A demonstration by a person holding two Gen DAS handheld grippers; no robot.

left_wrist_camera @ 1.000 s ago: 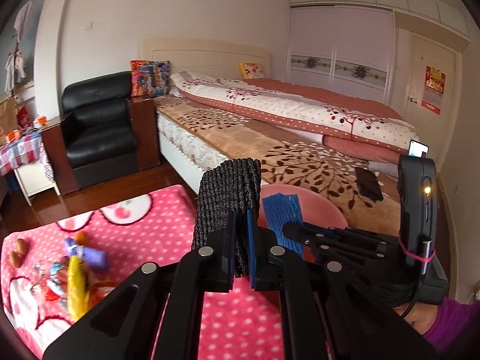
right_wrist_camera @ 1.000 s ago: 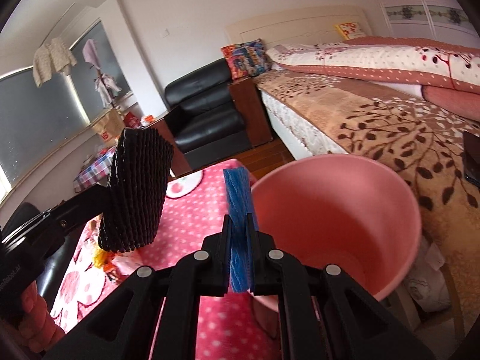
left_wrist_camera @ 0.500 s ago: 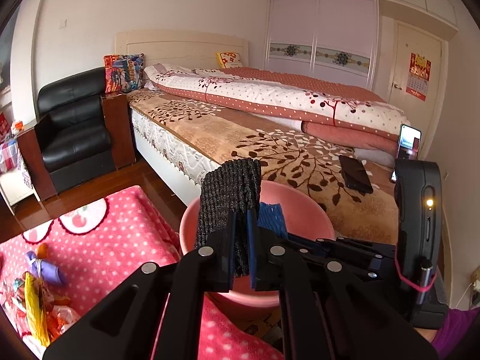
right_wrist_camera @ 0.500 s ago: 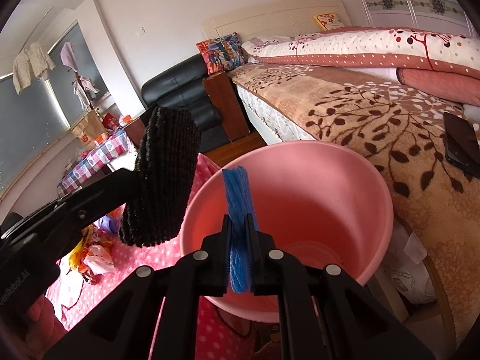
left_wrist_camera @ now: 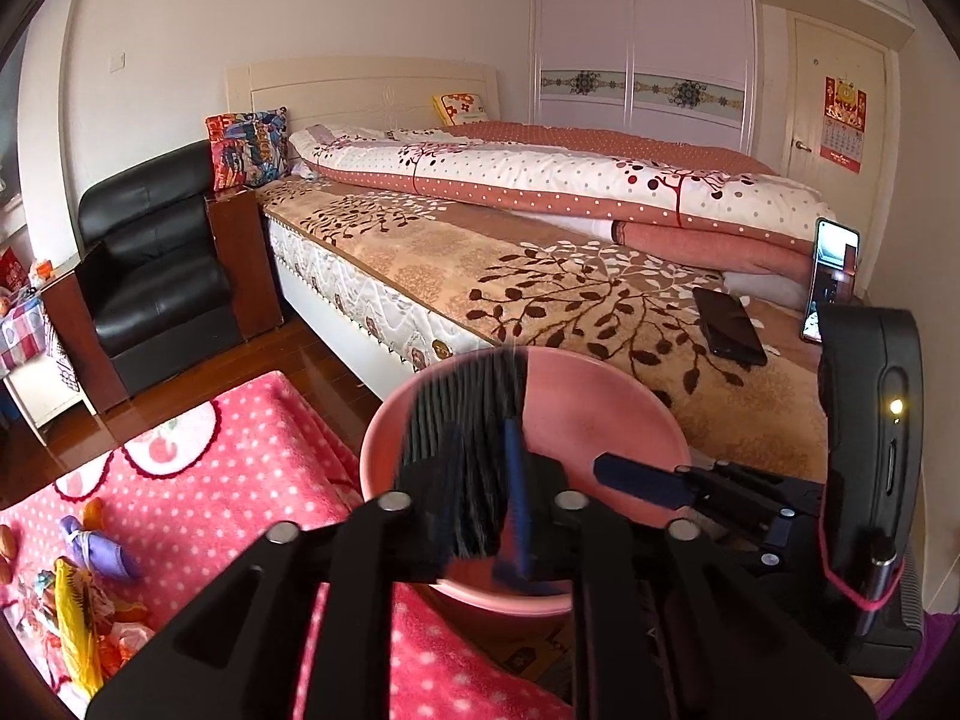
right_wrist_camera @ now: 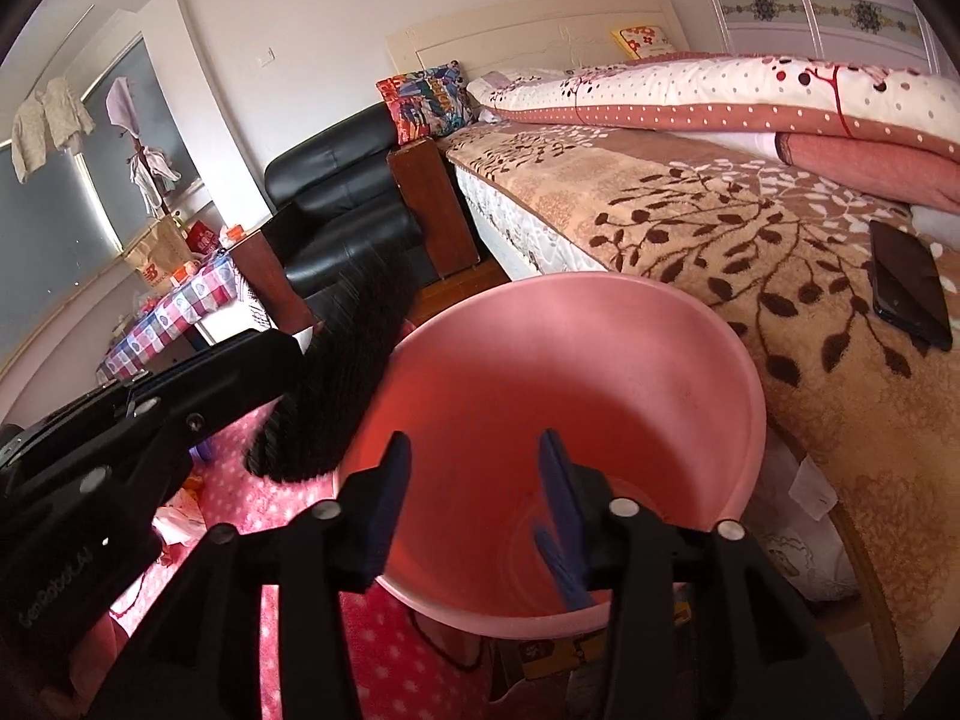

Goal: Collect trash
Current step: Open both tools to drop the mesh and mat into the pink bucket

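The right claw stands released over the mouth of the pink bucket, its jaws having just opened with nothing between them. The left claw has just been opening too; the black ribbed foam sleeve, streaked with blur, sits between its jaws at the bucket's left rim, and whether the pads press it cannot be told. The bed fills the upper right. A pink dotted rug covers the lower left, with wrappers and scraps at its left edge. A dark phone lies on the bed, right of centre.
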